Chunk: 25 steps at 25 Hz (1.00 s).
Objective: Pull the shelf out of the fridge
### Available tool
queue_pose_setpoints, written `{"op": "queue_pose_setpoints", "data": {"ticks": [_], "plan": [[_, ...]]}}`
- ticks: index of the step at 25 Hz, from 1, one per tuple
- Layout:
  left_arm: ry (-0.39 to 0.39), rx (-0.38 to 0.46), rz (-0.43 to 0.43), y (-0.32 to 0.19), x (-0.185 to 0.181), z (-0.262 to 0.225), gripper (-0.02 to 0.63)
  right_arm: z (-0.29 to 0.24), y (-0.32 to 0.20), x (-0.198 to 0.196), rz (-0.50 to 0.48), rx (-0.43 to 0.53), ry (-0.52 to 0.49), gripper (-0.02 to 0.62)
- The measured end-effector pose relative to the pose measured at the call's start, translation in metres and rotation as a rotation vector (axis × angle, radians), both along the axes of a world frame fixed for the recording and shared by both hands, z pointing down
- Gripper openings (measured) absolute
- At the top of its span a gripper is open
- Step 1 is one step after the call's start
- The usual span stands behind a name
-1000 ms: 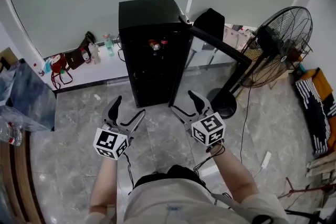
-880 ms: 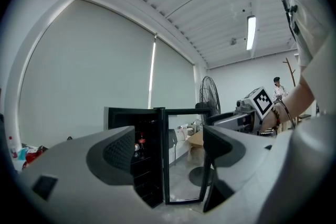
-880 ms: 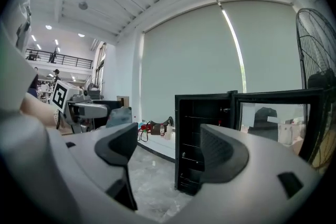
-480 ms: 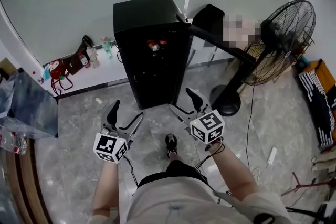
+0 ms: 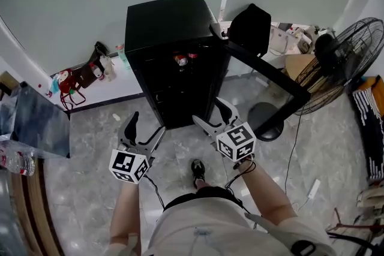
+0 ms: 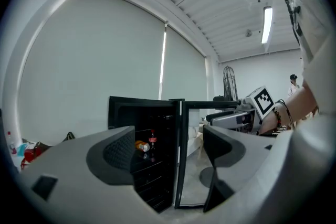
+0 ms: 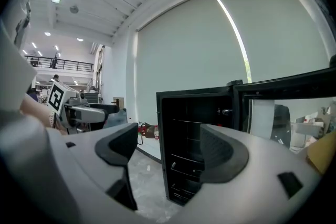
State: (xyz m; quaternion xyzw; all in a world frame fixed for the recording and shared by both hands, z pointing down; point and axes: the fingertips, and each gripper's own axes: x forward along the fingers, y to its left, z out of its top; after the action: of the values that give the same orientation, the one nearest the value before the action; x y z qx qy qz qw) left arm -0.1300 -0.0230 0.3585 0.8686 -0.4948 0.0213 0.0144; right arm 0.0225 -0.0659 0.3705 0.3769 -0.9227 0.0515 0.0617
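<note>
A small black fridge (image 5: pixel 171 51) stands against the wall with its glass door (image 5: pixel 264 72) swung open to the right. On an upper wire shelf (image 6: pixel 149 161) lie a small cola bottle (image 6: pixel 153 140) and an orange bottle (image 6: pixel 140 146). More shelves (image 7: pixel 190 159) show in the right gripper view. My left gripper (image 5: pixel 146 127) and right gripper (image 5: pixel 209 112) hover side by side in front of the fridge, a short way off. Both are open and hold nothing. In the left gripper view, the left gripper (image 6: pixel 168 149) points at the open fridge. The right gripper (image 7: pixel 165 149) points there too.
A pedestal fan (image 5: pixel 345 57) stands at the right, its round base (image 5: pixel 267 117) behind the open door. A black chair back (image 5: pixel 251 24) is behind the fridge. Bags and bottles (image 5: pixel 90 69) lie along the wall at left. A bluish case (image 5: pixel 36 123) sits far left. The person's shoe (image 5: pixel 198 169) is below the grippers.
The person has stepped toward the fridge, which now looks larger and nearer. Both grippers stayed open and moved a little closer to its front.
</note>
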Motion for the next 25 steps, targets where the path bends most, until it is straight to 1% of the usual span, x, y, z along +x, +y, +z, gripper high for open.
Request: {"op": "queue_pose_setpoints", "data": {"ticks": [4,8,12,15,18,22,25], "plan": [[-0.006,-0.002,-0.008,-0.041,0.006,-0.002,0.393,-0.005,-0.043,-0.001,-0.030,0.000,0.007,0.354],[0.025,-0.024,-0.015,-0.074,0.013,0.007,0.391,0.006,-0.079,-0.002,-0.070,-0.020,0.040,0.354],[0.051,-0.034,-0.038,-0.103,0.013,0.015,0.393,0.015,-0.105,-0.010,-0.104,-0.043,0.038,0.354],[0.076,-0.048,-0.048,-0.121,0.011,0.021,0.393,0.024,-0.120,-0.014,-0.106,-0.072,0.024,0.354],[0.086,-0.069,-0.037,-0.133,0.011,0.029,0.393,0.033,-0.131,-0.015,-0.095,-0.102,0.011,0.354],[0.151,-0.095,-0.019,-0.157,0.006,0.036,0.393,0.043,-0.155,-0.022,-0.061,-0.142,-0.026,0.354],[0.224,-0.137,0.001,-0.175,0.002,0.046,0.393,0.051,-0.171,-0.028,-0.024,-0.185,-0.075,0.354]]}}
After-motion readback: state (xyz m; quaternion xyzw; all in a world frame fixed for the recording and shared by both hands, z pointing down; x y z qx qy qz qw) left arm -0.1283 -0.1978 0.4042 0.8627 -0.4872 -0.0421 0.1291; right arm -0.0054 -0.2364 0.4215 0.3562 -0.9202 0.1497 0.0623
